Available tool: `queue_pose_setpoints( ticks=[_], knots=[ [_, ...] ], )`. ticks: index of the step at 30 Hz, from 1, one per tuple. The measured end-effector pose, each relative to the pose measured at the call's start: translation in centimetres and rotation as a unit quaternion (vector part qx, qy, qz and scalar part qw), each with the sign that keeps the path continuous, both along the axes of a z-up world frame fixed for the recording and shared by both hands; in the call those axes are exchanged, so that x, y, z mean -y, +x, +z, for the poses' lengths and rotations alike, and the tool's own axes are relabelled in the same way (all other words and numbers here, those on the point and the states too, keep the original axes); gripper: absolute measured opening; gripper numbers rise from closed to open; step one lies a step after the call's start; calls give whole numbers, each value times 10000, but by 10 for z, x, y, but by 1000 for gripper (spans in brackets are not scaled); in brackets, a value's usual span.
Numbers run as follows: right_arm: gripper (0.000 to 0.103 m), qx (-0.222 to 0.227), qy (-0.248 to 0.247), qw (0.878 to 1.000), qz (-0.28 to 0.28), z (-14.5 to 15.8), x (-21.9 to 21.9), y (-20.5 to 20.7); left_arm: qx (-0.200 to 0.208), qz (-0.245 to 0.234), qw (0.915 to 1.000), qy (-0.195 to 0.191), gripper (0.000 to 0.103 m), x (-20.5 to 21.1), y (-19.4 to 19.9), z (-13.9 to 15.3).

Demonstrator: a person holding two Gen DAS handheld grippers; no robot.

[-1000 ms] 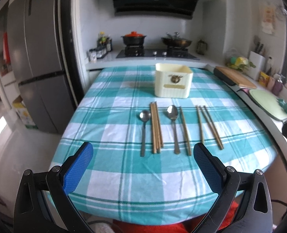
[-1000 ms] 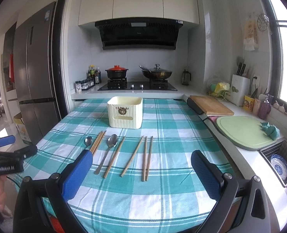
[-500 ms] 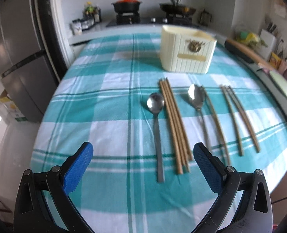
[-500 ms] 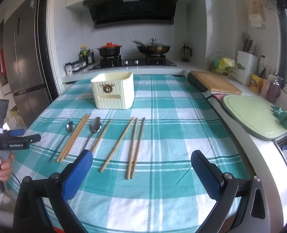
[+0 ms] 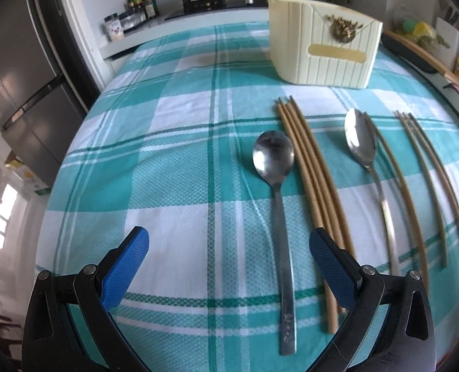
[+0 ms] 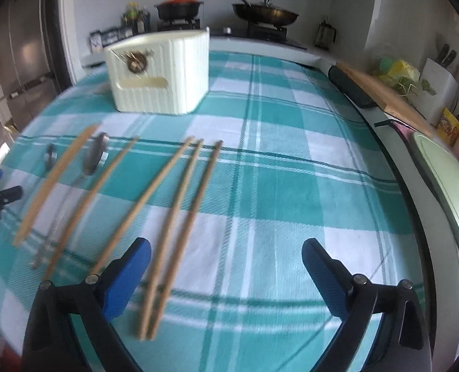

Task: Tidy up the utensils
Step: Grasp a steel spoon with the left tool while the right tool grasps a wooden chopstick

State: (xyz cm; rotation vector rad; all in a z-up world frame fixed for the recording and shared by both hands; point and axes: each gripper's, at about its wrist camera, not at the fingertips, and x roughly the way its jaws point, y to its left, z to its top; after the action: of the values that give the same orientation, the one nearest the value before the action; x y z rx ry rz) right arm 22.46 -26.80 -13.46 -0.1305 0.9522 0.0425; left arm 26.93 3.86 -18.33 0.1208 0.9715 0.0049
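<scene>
**A:** What is sitting nearest the left gripper [image 5: 229, 249]?

**B:** Its blue jaws are standing wide apart and gripping nothing. The handle of the small spoon [image 5: 279, 217] is lying on the checked tablecloth [image 5: 173, 167] between them, nearer the right-hand jaw. Just beside it, the bundle of three chopsticks [image 5: 310, 173] is running partly behind that same jaw.

**A:** And further along?

**B:** The larger spoon [image 5: 366, 161] is lying well outside the jaws with a single chopstick [image 5: 403, 192] hugging its right side, then a pair of chopsticks [image 5: 437, 183] beyond that. Farthest back, the cream utensil holder [image 5: 322, 46] is standing upright on the cloth.

**A:** The right gripper [image 6: 226, 257]?

**B:** It is also spread wide, empty. The near ends of two chopsticks [image 6: 180, 226] are lying between its jaws, close by the left-hand one. A third stick [image 6: 142, 201] is slanting down towards that jaw's tip. The picture is blurring here, so whether anything is touching, I cannot tell.

**A:** Beyond them?

**B:** The holder is sitting at the far left, with the stove [image 6: 223, 28] behind it.
</scene>
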Motion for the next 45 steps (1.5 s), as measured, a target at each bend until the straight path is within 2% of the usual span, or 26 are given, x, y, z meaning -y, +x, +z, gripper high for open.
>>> queue_pose_setpoints(
  ticks=[3, 4, 5, 7, 11, 17, 21, 26, 28, 30, 32, 33, 34, 35, 36, 37, 41, 45],
  knots=[
    [99, -214, -23, 9998, 55, -11, -1, 10, -67, 30, 9999, 102, 103, 0, 6, -8],
    [97, -282, -71, 9996, 69, -16, -2, 13, -82, 45, 9999, 140, 103, 0, 7, -9],
    [88, -329, -126, 9994, 68, -19, -2, 16, -94, 63, 9998, 174, 103, -1, 8, -11],
    [84, -448, -149, 9989, 45, -26, -2, 20, -131, 96, 9996, 231, 103, -3, 10, -14],
    [84, -548, -80, 9985, 44, -26, 2, 21, -170, 33, 9996, 215, 103, -9, 12, -14],
    [84, -930, -209, 9952, 213, -24, 9, 27, -307, -14, 9990, 323, 103, -22, 19, -13],
    [84, -1268, 43, 9915, 292, -27, 15, 40, -447, -400, 9977, 318, 103, -10, 28, -13],
    [83, -1390, -54, 9877, 713, -30, 2, 66, -385, -866, 9937, 592, 102, 15, 50, -13],
    [83, -1399, -44, 9869, 806, -31, -4, 80, -469, -918, 9937, 448, 96, 17, 63, -13],
    [76, -1442, 91, 9860, 837, -32, -9, 95, -564, -933, 9937, 270, 92, 16, 75, -13],
    [59, -1442, 133, 9864, 774, -31, -14, 111, -642, -924, 9936, 111, 86, 16, 86, -13],
    [51, -1459, 189, 9861, 777, -31, -16, 118, -688, -932, 9933, -28, 79, 15, 90, -13],
    [36, -1446, 190, 9866, 726, -29, -18, 126, -734, -937, 9927, -175, 69, 14, 93, -13],
    [16, -1447, 199, 9869, 680, -29, -18, 132, -771, -941, 9920, -339, 59, 13, 96, -13],
    [10, -1454, 260, 9870, 628, -30, -18, 139, -759, -950, 9917, -408, 52, 13, 98, -12],
    [8, -1460, 348, 9869, 593, -30, -17, 144, -715, -996, 9915, -428, 36, 15, 98, -11],
    [6, -1327, 771, 9874, 395, -27, -5, 148, -625, -988, 9919, -488, 36, 16, 97, -10],
    [6, -920, 1122, 9890, 302, -4, 9, 134, -361, -847, 9932, -712, 36, 8, 83, 5]
  ],
)
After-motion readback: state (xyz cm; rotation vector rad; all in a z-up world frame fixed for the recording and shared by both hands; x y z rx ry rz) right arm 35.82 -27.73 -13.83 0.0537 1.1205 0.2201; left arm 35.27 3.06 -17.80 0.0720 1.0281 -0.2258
